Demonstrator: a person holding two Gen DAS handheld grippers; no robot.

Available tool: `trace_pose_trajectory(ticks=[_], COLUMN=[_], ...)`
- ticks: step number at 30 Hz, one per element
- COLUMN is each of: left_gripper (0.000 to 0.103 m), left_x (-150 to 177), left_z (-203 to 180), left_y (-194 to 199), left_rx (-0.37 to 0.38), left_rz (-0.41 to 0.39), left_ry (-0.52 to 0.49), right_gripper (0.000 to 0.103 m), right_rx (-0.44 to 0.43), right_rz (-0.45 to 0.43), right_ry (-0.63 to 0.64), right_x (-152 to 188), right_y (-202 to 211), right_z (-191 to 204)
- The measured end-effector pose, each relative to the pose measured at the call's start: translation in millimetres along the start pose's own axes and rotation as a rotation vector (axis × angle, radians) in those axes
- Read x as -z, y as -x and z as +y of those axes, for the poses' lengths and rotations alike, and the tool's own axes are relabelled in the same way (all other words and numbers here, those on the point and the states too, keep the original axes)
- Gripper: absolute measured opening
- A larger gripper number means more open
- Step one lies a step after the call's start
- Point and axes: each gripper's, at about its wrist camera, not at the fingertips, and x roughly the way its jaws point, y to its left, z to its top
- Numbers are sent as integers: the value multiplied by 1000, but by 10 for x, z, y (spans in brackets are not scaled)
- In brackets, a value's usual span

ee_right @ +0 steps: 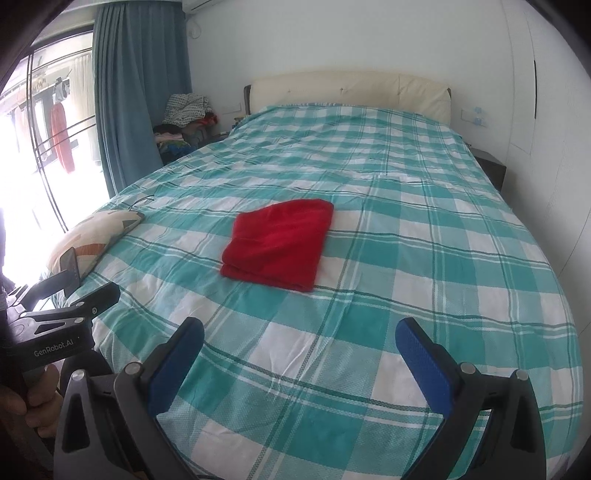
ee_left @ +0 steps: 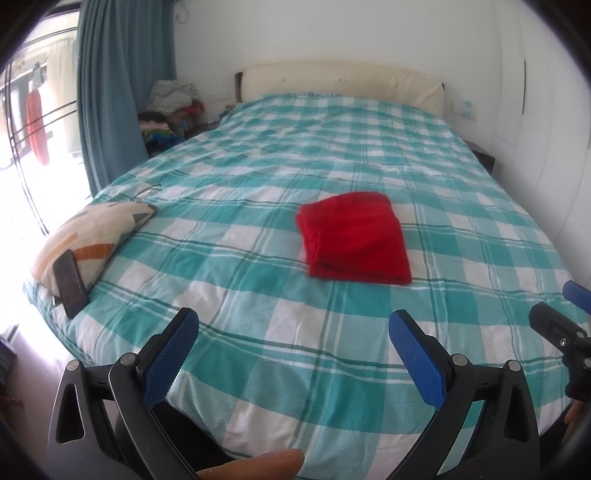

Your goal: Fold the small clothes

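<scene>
Red garment (folded) lies beyond both spread claws.

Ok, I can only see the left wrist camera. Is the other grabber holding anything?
Observer: No. The right gripper is wide open with nothing between its fingers. The folded red garment lies apart from it on the bed.
Operator: Does my grabber have any writing on it?
Observer: Yes. The right wrist view shows the side of the left gripper, and a white label there reads GenRobot.AI.
Operator: What's above the curtain?
Observer: The bottom edge of a white air conditioner shows on the wall just right of the top of the blue curtain.
</scene>
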Motion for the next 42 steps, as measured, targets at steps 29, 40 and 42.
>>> trace_pose_trajectory(ticks=[29,40,42], left_gripper=[103,103,103], left_x=[-101,-83,-82], left_z=[-103,-167,-171], left_y=[-104,-82,-76], left_rx=[-29,-12,-11], left_rz=[20,29,28], left_ry=[-5,-37,-37], right_gripper=[102,102,102], right_rx=[105,124,124], right_rz=[-12,-29,-30], right_ry=[-6,10,11], right_x=[-113,-131,-134], right_y=[-22,77,78], right_z=[-33,-8,-9])
